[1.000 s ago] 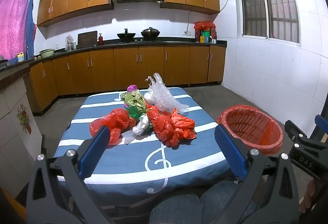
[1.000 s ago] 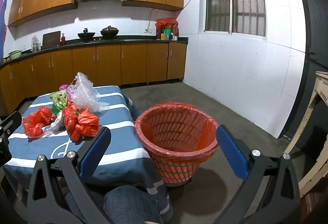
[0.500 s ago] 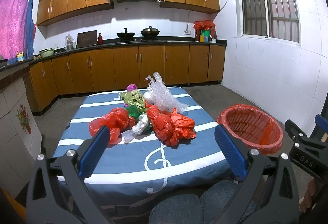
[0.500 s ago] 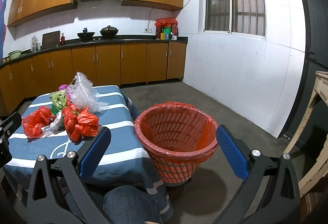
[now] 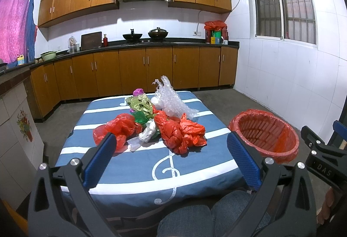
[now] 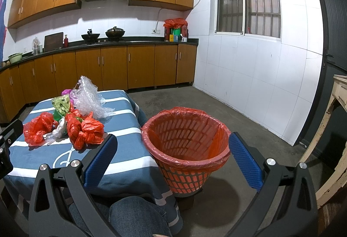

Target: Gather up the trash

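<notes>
Both grippers wide, empty. Advise left gripper (image 5: 171,157) pinch nearest red bag (image 5: 182,134) at knot, then to basket (image 5: 263,135).

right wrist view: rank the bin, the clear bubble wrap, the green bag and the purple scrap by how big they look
1. bin, largest, though it is also nearest the camera
2. clear bubble wrap
3. green bag
4. purple scrap, smallest, partly hidden behind the others
</notes>
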